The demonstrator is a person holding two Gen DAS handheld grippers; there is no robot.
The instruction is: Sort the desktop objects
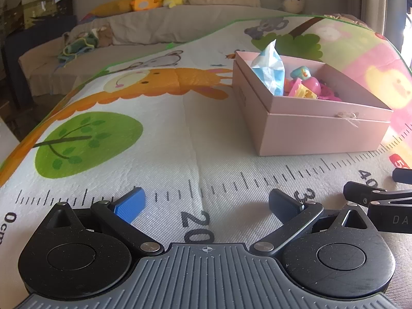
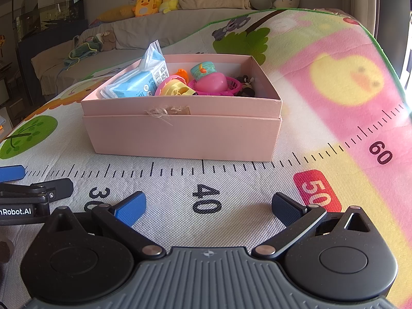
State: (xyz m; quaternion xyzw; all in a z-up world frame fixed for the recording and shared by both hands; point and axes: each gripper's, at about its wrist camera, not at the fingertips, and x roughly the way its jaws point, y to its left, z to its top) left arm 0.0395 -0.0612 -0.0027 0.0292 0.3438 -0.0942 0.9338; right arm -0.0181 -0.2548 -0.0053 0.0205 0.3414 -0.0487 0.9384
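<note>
- Landmark: pink box (image 2: 180, 134), open at the top, standing on the play mat (image 2: 231, 221) just beyond the printed ruler band (image 2: 231, 166).
- Left gripper (image 1: 206, 203): jaws spread wide, nothing between them; it sits low over the mat on the near side of the box and to its left, above the "20" mark.
- Right gripper (image 2: 208, 204): jaws spread wide, holding nothing; it sits directly in front of the box's near wall, above the "40" mark.
- Open room: bare mat lies between each gripper and the box; the stretch left of the box, over the green tree print (image 1: 87, 143), is also bare.
- Edges: the mat's green border (image 1: 164, 49) runs behind the box; to the right of the box the mat curves down and away.
- Task items: all visible items lie inside the box: a blue-and-white tissue pack (image 2: 140, 81) leaning at the left wall, a pink egg-shaped toy (image 2: 211, 82), a yellow toy (image 2: 177, 88) and a teal toy (image 2: 204, 70).
- Obstruction: the box's near wall stands between the grippers and the contents.
- Surroundings: a sofa (image 2: 144, 29) with plush toys (image 2: 145, 2) lies well behind the box.
</note>
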